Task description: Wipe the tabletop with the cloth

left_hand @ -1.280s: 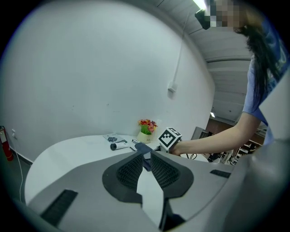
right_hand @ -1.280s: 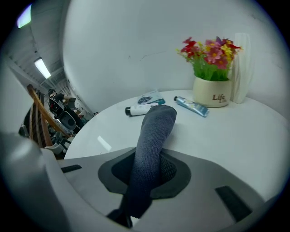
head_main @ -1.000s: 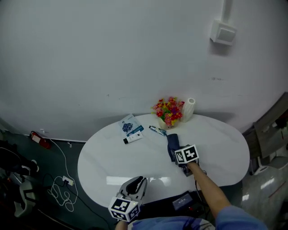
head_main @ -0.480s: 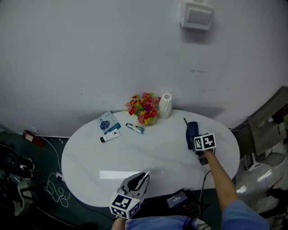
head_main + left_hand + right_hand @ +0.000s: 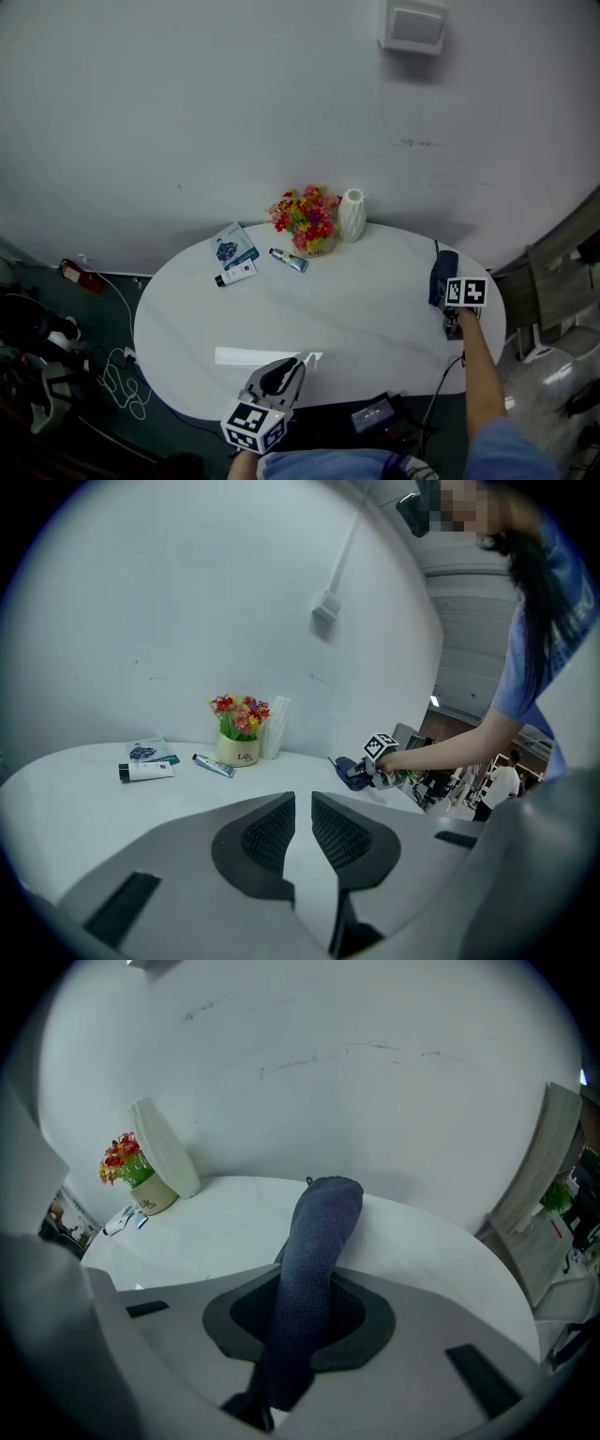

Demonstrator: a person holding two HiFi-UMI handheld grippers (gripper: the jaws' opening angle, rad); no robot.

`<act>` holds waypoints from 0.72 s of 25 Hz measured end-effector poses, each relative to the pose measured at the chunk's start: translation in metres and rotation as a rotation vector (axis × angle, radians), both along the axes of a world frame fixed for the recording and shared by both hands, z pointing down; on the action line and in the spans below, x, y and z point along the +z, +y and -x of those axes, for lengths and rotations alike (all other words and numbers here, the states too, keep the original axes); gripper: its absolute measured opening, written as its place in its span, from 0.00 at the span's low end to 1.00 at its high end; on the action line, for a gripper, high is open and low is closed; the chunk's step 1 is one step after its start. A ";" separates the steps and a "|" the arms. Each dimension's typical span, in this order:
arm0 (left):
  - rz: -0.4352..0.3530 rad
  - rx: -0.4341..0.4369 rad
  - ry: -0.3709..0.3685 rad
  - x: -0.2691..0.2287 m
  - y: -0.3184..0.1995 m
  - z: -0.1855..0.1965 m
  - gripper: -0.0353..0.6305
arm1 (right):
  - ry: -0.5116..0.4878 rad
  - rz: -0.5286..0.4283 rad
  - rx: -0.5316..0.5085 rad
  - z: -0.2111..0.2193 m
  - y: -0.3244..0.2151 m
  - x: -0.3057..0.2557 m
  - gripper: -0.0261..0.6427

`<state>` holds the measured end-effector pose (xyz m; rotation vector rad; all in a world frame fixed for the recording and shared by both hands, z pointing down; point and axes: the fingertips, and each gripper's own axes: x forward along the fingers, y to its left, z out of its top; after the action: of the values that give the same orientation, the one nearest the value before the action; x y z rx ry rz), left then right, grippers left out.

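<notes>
Now wiping the desk's (image 5: 328,309) right side
Right gripper (image 5: 442,292) pinches the cloth (image 5: 443,267) for dragging; left gripper (image 5: 302,362) idles, nearly closed, empty.

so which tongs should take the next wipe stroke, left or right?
Right, most likely. The right tongs are clamped on the dark blue cloth at the right end of the tabletop. The left tongs hold nothing and sit at the near edge, well away from the cloth.
</notes>
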<state>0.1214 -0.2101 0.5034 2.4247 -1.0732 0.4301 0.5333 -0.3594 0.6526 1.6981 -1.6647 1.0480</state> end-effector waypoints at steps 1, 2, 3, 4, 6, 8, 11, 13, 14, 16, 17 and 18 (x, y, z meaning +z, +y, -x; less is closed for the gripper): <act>-0.001 -0.005 -0.003 0.000 0.001 0.002 0.15 | -0.003 -0.007 0.002 0.001 -0.001 -0.001 0.14; -0.002 -0.011 -0.005 0.000 0.003 0.005 0.15 | -0.006 -0.015 0.000 0.004 -0.002 -0.003 0.14; -0.002 -0.019 -0.006 0.000 0.005 0.007 0.15 | -0.011 -0.025 -0.004 0.008 -0.002 -0.006 0.14; -0.001 -0.029 -0.005 -0.001 0.007 0.010 0.15 | -0.020 -0.037 -0.007 0.012 -0.002 -0.009 0.14; 0.001 -0.048 -0.007 -0.001 0.010 0.016 0.15 | -0.049 -0.059 -0.013 0.025 -0.001 -0.016 0.14; 0.005 -0.065 -0.010 -0.001 0.013 0.025 0.15 | -0.074 -0.068 -0.026 0.040 0.004 -0.021 0.14; 0.009 -0.096 -0.011 0.001 0.017 0.045 0.14 | -0.089 -0.070 -0.062 0.066 0.009 -0.028 0.14; 0.012 -0.121 -0.011 0.003 0.018 0.062 0.15 | -0.103 -0.081 -0.087 0.089 0.011 -0.036 0.14; 0.012 -0.133 -0.010 0.004 0.019 0.071 0.15 | -0.113 -0.088 -0.100 0.102 0.012 -0.040 0.14; 0.011 -0.156 -0.009 0.005 0.020 0.092 0.15 | -0.134 -0.100 -0.129 0.132 0.016 -0.049 0.14; 0.009 -0.167 -0.009 0.004 0.021 0.104 0.15 | -0.144 -0.105 -0.145 0.150 0.018 -0.054 0.14; 0.006 -0.178 -0.007 0.003 0.021 0.116 0.15 | -0.154 -0.112 -0.161 0.168 0.020 -0.058 0.14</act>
<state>0.0051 -0.1895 0.5067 2.2988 -1.2758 0.3819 0.3655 -0.3399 0.5942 1.5543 -1.9560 1.0475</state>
